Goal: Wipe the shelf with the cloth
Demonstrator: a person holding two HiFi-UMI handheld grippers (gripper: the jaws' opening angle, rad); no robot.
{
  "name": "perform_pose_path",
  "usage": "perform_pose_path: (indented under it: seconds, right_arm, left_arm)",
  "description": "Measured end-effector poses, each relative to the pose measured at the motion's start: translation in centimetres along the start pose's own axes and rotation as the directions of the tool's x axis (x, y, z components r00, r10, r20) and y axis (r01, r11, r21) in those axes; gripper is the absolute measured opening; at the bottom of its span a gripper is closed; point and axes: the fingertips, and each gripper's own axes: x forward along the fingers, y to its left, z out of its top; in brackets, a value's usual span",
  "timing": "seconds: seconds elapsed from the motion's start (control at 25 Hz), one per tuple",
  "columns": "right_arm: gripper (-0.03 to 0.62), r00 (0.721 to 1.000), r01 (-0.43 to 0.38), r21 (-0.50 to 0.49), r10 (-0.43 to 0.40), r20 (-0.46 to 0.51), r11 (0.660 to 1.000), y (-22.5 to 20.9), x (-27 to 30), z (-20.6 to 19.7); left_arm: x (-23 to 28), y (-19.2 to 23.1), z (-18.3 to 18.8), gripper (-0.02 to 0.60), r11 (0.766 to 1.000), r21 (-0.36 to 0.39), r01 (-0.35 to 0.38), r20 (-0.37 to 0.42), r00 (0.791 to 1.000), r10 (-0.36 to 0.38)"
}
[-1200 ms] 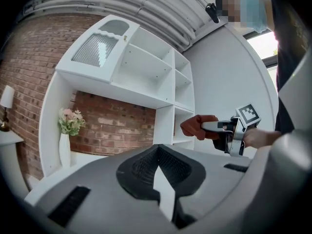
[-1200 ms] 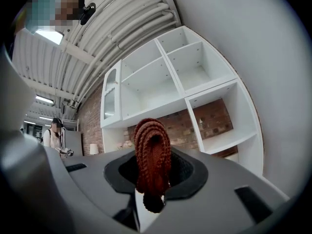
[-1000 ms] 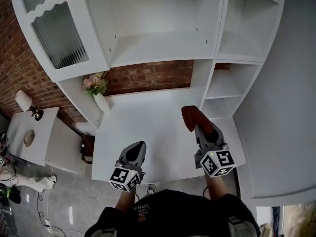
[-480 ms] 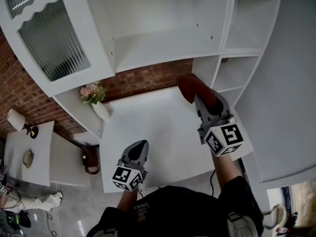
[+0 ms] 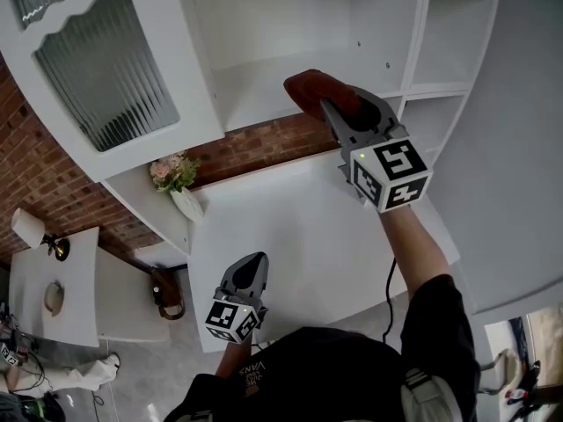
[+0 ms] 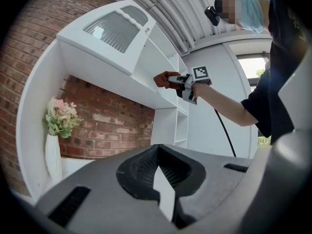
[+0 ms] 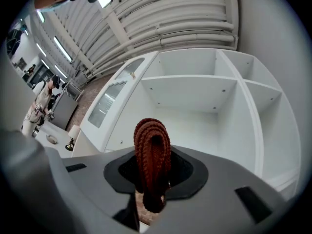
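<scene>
A rust-red knitted cloth [image 5: 310, 92] is folded between the jaws of my right gripper [image 5: 330, 108], which is shut on it and raised to the front edge of the white shelf [image 5: 264, 82] in the open cabinet bay. In the right gripper view the cloth [image 7: 152, 150] sticks up from the jaws with the shelf [image 7: 187, 84] beyond it. From the left gripper view the cloth [image 6: 163, 79] shows at the shelf's edge. My left gripper [image 5: 247, 267] is low over the white counter [image 5: 290, 236], shut and empty.
A white vase of pink flowers [image 5: 179, 185] stands at the counter's back left against the brick wall [image 5: 264, 139]. A ribbed glass cabinet door [image 5: 101, 69] is at the left. Narrow side shelves [image 5: 431, 104] rise on the right. A side table with a lamp [image 5: 44, 236] is below left.
My right gripper has risen with the cloth from above the counter to the shelf's front edge. The left gripper has stayed low near the counter's front.
</scene>
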Motion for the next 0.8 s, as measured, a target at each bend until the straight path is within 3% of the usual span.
perform_pose_path:
  seconds: [0.32, 0.56, 0.8]
  right_arm:
    - [0.100, 0.991, -0.047, -0.127, 0.031, -0.127, 0.991, 1.6, 9.1, 0.3]
    - [0.100, 0.968, -0.134, -0.157, 0.095, -0.233, 0.979, 3.1, 14.8, -1.4]
    - [0.098, 0.895, -0.287, -0.062, 0.245, -0.373, 0.956, 5.2, 19.0, -2.1]
  left_arm:
    - [-1.0, 0.9, -1.0, 0.006, 1.000, -0.022, 0.003, -0.013, 1.000, -0.004]
    - [-0.9, 2.1, -1.8, 0.006, 0.998, -0.045, -0.046, -0.011, 0.999, 0.045]
    - [0.4, 2.1, -1.6, 0.006, 0.995, -0.056, -0.082, 0.013, 0.996, 0.083]
